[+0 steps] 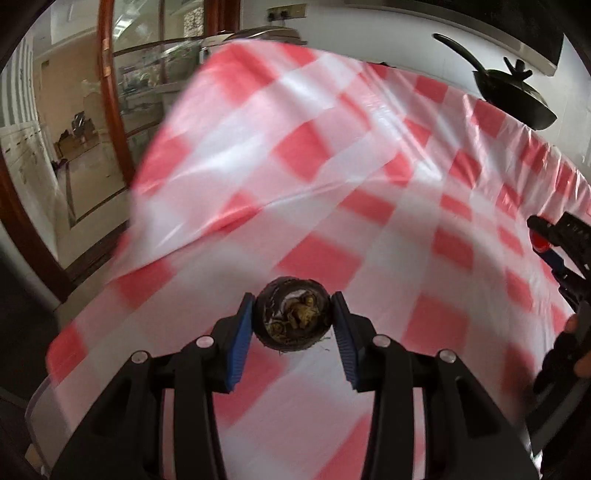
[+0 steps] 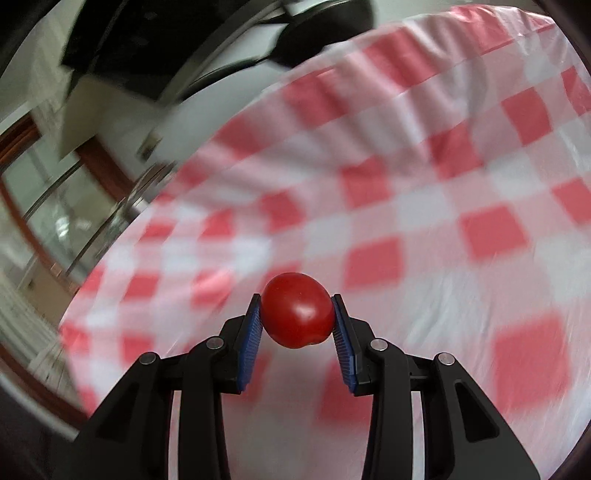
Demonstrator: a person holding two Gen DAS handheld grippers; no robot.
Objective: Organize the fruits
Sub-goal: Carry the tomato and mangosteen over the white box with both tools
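My left gripper (image 1: 292,314) is shut on a dark round fruit (image 1: 291,313) with dried greenish-brown bits on its face, held above the red-and-white checked tablecloth (image 1: 314,184). My right gripper (image 2: 297,312) is shut on a red tomato (image 2: 297,310), held above the same cloth (image 2: 406,221). The right gripper also shows at the right edge of the left wrist view (image 1: 565,251), with the red tomato just visible between its blue pads. Both views are blurred by motion.
A black frying pan with a lid (image 1: 513,92) stands at the table's far right edge by the white wall. A wooden-framed glass cabinet (image 1: 140,81) stands beyond the table's left edge. A dark appliance (image 2: 325,26) sits beyond the table in the right wrist view.
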